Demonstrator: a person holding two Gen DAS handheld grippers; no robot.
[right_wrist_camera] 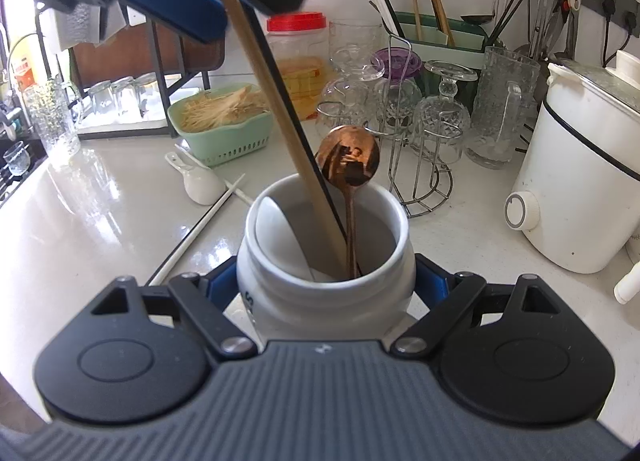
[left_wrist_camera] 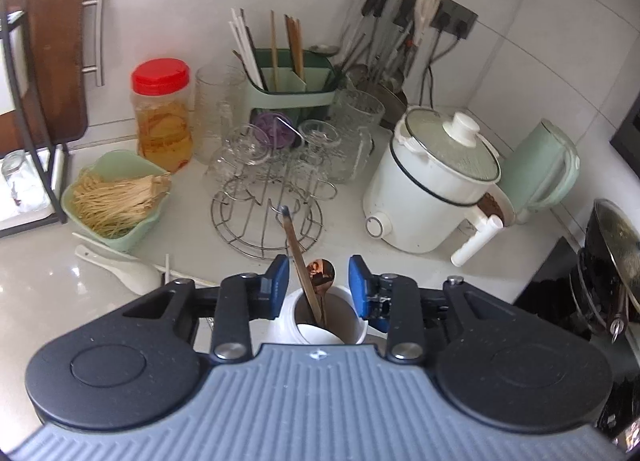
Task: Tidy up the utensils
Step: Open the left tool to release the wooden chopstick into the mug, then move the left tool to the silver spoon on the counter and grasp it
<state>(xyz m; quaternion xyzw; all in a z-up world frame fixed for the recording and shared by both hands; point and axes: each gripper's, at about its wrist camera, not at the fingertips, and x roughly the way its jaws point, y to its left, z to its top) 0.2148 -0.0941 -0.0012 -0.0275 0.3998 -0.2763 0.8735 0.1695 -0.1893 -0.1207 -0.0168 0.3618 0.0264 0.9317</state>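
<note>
We see the white jar (right_wrist_camera: 324, 261) at lower centre on the worktop (right_wrist_camera: 100, 221), holding a copper spoon (right_wrist_camera: 349, 159), a wooden chopstick (right_wrist_camera: 280, 129), a black chopstick (right_wrist_camera: 298, 129) and a white spoon (right_wrist_camera: 280, 237). Our right hand-held gripper (right_wrist_camera: 324, 285) pinches the jar's sides. Our left hand-held gripper (left_wrist_camera: 319, 285) hangs above, pads spread clear of the sticks. Left of the jar lie a white ceramic spoon (right_wrist_camera: 200, 181) and a white chopstick (right_wrist_camera: 196, 231).
</note>
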